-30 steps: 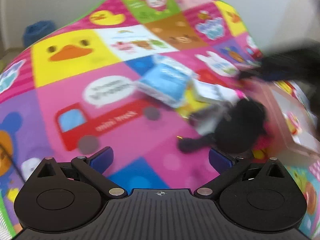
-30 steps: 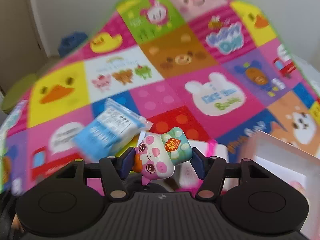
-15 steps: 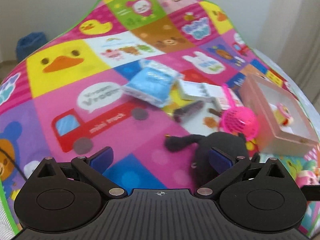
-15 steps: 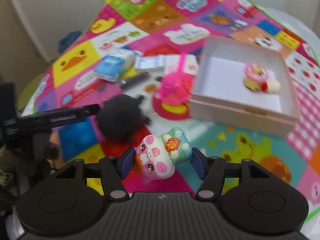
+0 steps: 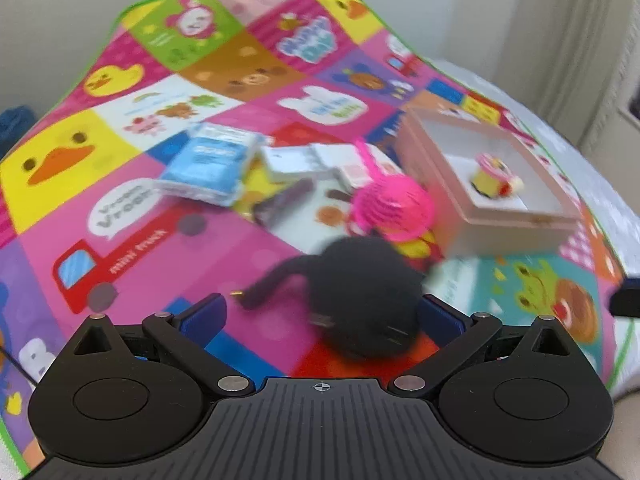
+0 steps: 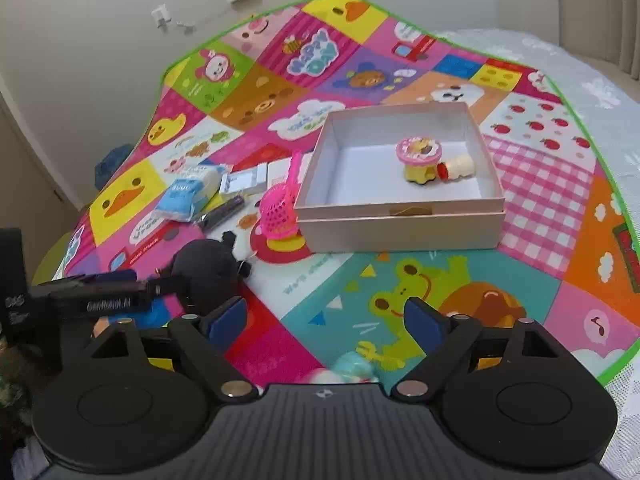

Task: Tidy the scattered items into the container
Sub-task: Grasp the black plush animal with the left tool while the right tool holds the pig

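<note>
A colourful play mat (image 6: 420, 272) covers a bed. The left gripper (image 5: 320, 316), jaws wide apart, sits low around a black plush toy (image 5: 366, 296), seemingly lined up to grasp it. The right gripper (image 6: 326, 318) is also spread apart and empty; a small pastel toy (image 6: 348, 370) lies on the mat just beneath it, outside the box. The open pink box (image 6: 400, 224) beyond holds a small yellow toy (image 6: 418, 156), while a pink net ball (image 6: 278, 210), tissue packet (image 6: 186, 196) and cards (image 6: 244, 182) lie scattered to its left.
</note>
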Demonstrator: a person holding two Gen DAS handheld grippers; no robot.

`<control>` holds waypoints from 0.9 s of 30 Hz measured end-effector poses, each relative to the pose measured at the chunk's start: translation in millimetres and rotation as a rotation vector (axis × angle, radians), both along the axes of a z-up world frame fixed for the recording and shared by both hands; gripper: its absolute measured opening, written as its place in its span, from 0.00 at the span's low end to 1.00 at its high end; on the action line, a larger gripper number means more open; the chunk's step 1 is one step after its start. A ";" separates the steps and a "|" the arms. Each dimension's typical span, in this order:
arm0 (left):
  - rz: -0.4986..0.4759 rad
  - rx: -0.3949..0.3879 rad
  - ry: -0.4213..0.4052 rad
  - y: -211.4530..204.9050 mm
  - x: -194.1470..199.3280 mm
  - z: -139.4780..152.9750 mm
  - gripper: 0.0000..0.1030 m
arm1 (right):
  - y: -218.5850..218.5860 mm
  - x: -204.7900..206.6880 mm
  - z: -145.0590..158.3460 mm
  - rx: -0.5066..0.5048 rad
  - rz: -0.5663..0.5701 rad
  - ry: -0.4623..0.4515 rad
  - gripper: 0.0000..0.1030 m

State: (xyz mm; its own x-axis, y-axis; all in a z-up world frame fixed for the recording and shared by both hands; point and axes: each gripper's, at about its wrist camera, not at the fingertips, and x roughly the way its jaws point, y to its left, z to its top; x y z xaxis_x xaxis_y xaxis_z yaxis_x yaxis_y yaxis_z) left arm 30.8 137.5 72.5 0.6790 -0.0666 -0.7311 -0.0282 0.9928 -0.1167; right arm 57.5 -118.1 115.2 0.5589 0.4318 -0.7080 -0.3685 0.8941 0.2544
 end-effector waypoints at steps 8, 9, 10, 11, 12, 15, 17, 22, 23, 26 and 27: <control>-0.315 0.070 0.016 -55.1 -13.4 -3.9 1.00 | -17.1 2.8 -1.9 0.101 -0.052 0.017 0.87; -0.299 0.073 -0.007 -53.4 -15.5 -0.7 1.00 | -21.5 4.0 -2.7 0.124 -0.063 0.028 0.89; -0.266 0.083 -0.028 -49.9 -16.4 2.3 1.00 | -25.4 5.4 -3.4 0.146 -0.073 0.039 0.90; -0.225 0.098 -0.043 -46.3 -15.8 4.4 1.00 | -28.6 6.5 -4.2 0.165 -0.080 0.049 0.90; -0.176 0.119 -0.052 -42.3 -12.9 5.0 1.00 | -31.7 7.8 -5.3 0.185 -0.086 0.059 0.92; -0.092 0.145 -0.033 -33.7 0.2 -1.4 1.00 | -37.2 13.1 -10.2 0.222 -0.100 0.097 0.93; -0.066 0.145 -0.007 -34.1 11.3 -9.6 1.00 | -39.0 15.9 -12.9 0.233 -0.106 0.122 0.93; 0.008 0.148 0.006 -37.2 32.3 -25.7 1.00 | -16.9 24.7 -17.7 0.108 -0.036 0.191 0.93; 0.008 0.158 -0.005 -37.1 32.3 -26.2 0.96 | -7.6 28.0 -18.9 0.063 0.012 0.212 0.93; -0.004 0.236 -0.033 -38.4 27.2 -25.8 0.73 | 23.3 35.1 -27.5 -0.069 0.159 0.289 0.92; -0.010 0.230 -0.036 -36.8 25.0 -24.2 0.72 | 32.4 36.6 -32.5 -0.110 0.203 0.317 0.89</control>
State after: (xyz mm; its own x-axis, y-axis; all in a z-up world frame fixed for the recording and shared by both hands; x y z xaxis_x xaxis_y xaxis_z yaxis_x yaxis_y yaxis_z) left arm 55.8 100.7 48.3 0.7053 0.0920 -0.7029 -0.0181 0.9936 0.1119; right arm 94.1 -85.7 82.7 0.2162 0.4232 -0.8799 -0.4592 0.8394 0.2909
